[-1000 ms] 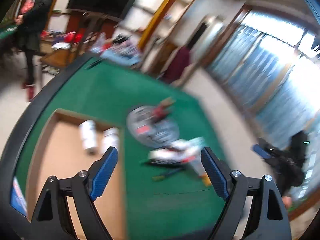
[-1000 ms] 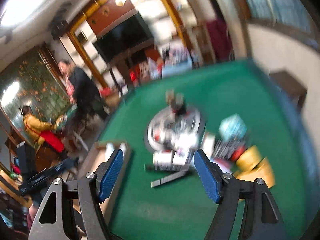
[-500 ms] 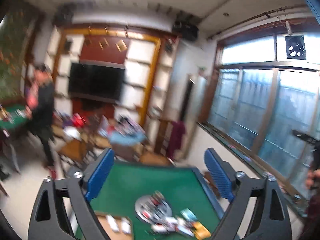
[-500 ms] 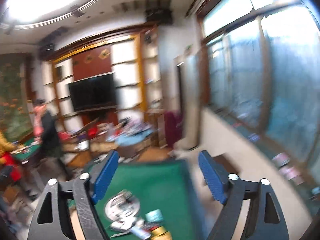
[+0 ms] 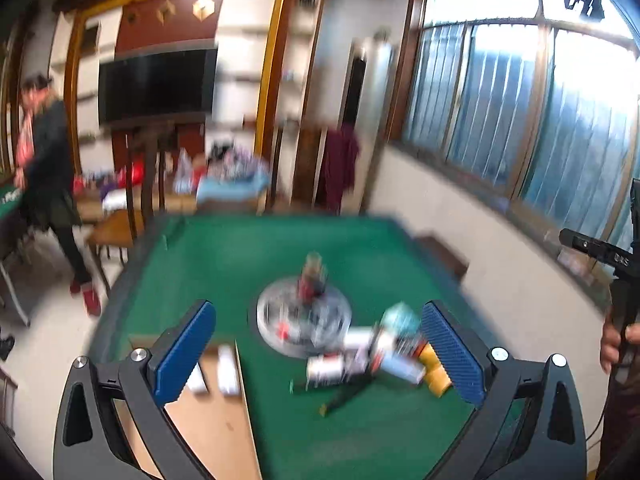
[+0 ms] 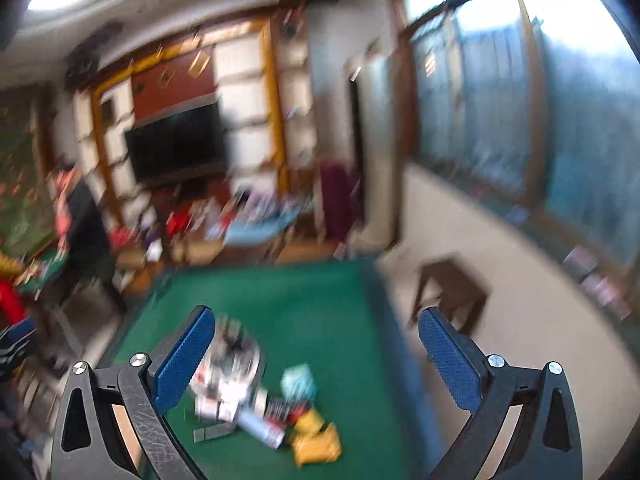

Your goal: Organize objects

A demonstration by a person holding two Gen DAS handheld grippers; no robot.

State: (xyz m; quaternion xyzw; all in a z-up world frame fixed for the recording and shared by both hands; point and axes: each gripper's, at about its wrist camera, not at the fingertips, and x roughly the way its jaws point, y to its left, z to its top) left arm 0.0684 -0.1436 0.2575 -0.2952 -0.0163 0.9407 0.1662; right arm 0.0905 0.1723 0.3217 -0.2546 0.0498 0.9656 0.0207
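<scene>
A green table (image 5: 240, 264) holds a blurred pile of small packets and boxes (image 5: 372, 360) beside a round silver tray (image 5: 272, 320) with a small bottle standing in it. A yellow packet (image 6: 316, 436) and a pale blue box (image 6: 298, 380) lie at the pile's right. A brown cardboard box (image 5: 208, 424) with white items inside sits at the left. My left gripper (image 5: 318, 354) is open and empty, held above and back from the pile. My right gripper (image 6: 316, 354) is open and empty, also high above the table (image 6: 304, 304).
A person in dark clothes (image 5: 48, 168) stands at the far left by cluttered tables. A dark low stool (image 6: 448, 284) stands on the floor right of the table. Windows line the right wall. Another hand with a dark device (image 5: 616, 320) shows at the right edge.
Both grippers swung up toward the room and have tilted back down, so the table and pile are again in view. Both stay open and empty.
</scene>
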